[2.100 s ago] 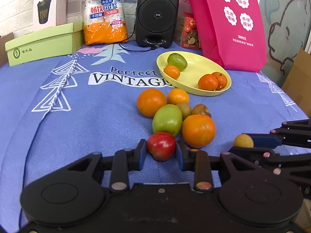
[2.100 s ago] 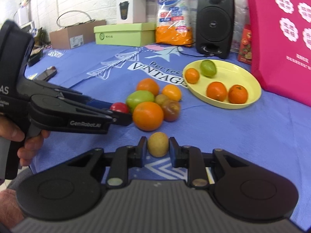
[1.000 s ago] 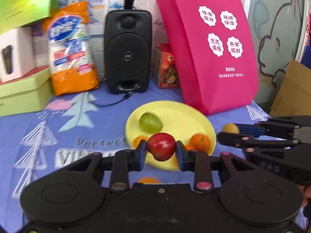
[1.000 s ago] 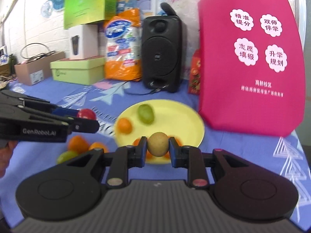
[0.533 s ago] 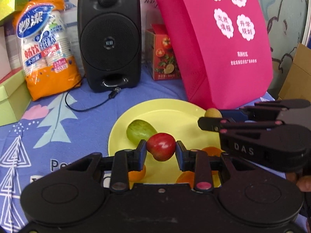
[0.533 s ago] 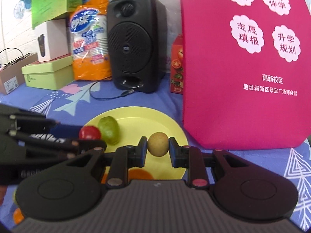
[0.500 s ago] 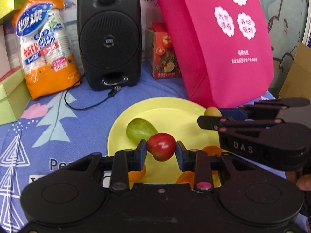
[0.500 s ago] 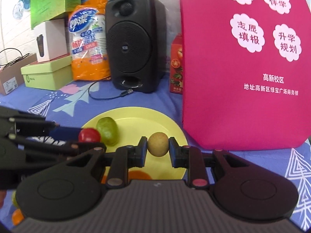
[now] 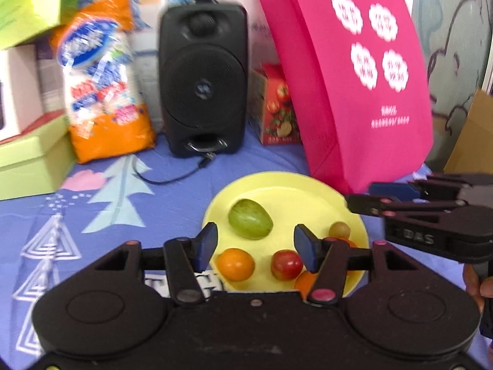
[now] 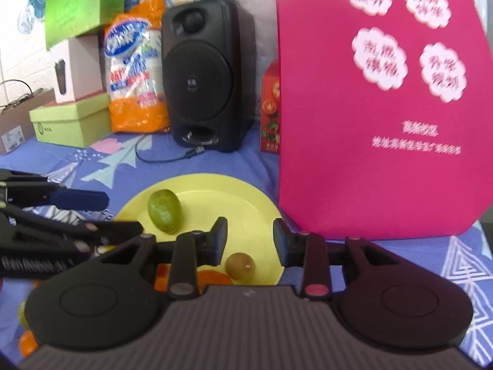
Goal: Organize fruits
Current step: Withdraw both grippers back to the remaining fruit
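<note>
Both hand-held grippers, left point(image 9: 254, 248) and right point(image 10: 250, 241), gape wide and empty over the yellow plate point(image 9: 308, 185); red fruit point(image 9: 286, 265) and kiwi point(image 10: 240, 266) lie lower-centre. Placing looks finished; next, fetching remaining fruit

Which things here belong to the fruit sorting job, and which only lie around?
Job:
yellow plate
green fruit
red fruit
small brown fruit
orange fruit
left gripper, open
right gripper, open

Lying about:
black speaker
pink bag
orange packet
green box
red carton
</note>
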Motion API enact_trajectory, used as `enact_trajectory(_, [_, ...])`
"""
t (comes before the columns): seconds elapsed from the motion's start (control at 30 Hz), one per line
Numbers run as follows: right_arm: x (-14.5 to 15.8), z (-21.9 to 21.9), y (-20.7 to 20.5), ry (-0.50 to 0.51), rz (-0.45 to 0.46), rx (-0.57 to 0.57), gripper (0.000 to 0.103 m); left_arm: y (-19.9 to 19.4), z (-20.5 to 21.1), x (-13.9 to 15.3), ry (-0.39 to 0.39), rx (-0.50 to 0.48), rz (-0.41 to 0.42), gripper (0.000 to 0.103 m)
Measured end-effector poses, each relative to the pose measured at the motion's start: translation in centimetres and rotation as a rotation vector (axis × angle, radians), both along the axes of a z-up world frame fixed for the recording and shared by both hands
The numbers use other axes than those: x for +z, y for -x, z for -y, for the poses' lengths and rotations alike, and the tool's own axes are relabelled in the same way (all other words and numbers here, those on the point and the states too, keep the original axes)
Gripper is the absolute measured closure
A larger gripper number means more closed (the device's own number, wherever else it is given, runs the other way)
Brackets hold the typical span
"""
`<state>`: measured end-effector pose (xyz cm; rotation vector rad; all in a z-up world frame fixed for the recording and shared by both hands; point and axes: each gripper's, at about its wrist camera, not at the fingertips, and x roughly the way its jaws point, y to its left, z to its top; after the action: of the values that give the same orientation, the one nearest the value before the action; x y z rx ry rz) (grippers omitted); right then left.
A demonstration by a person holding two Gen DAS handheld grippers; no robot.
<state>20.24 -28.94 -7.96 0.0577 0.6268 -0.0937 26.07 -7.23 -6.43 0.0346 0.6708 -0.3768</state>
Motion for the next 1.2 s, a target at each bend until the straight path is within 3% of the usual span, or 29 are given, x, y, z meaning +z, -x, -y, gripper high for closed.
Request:
enact_trajectory(0.23, [2.9, -1.4, 6.6, -0.023, 0.091, -0.006, 0.07, 5.6, -4.9, 2.9, 0.004, 0.078, 0.083, 0.045])
enact_trajectory(0.53, [2.5, -6.6, 12.9, -0.07, 0.097, 0.075, 0.063, 12.6, -8.6, 0.9, 0.001, 0.143, 0.047, 0.045])
enact_trajectory(0.97, [-2.3, -14.7, 14.3, -0.063, -0.05, 0.261, 0.063, 16.1, -8.7, -3.3, -0.002, 0.112, -0.048, 0.045])
enact_trajectory(1.2, [-3.5, -16.0, 12.8, -0.056, -0.079, 0.259, 0.063, 15.9, -8.7, -4.1, -0.008, 0.112, -0.067, 0.045])
